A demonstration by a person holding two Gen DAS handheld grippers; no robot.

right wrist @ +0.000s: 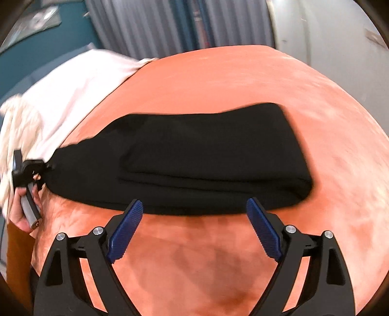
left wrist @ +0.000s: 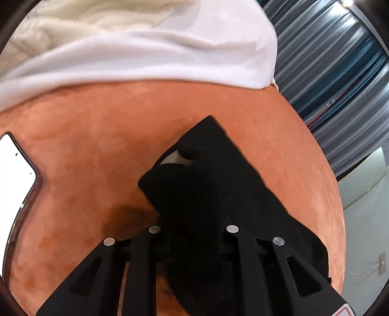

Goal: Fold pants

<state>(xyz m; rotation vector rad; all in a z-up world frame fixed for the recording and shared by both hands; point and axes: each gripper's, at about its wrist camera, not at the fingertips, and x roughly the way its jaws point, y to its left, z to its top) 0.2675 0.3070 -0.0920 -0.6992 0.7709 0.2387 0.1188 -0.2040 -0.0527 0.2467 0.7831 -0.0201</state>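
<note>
- i'm working over a rust-orange suede-like surface (right wrist: 218, 80) that fills most of both views; its nap shows darker and lighter patches.
- in the right wrist view, grey pleated curtains (right wrist: 150, 26) hang at 12 o'clock, a teal wall (right wrist: 48, 46) sits at 10 o'clock and a pale rounded form at 1 o'clock.
- a white cloth (left wrist: 145, 56) lies along the orange surface's far edge at 12 o'clock in the left wrist view, with a cream fluffy textile (left wrist: 97, 17) beyond it.
- a white phone-like slab in a dark case (left wrist: 17, 167) lies at 9 o'clock in the left view; i can't tell exactly what it is.
- i see no containers.
- the black pants (right wrist: 194, 158) lie folded in a long band across the middle of the right view, on the orange surface.
- my left gripper (left wrist: 194, 233) is clamped on one end of the pants; the cloth covers its tips, so i can't see the pads.
- in the right view that gripper sits at 9 o'clock, my hand (right wrist: 19, 209) around its handle, the cloth bunched into it.
- my right gripper (right wrist: 194, 206) is spread wide, its blue ribbed pads (right wrist: 126, 228) just at the near edge of the pants, holding nothing.
- motion blur smears the pants' edges.
</note>
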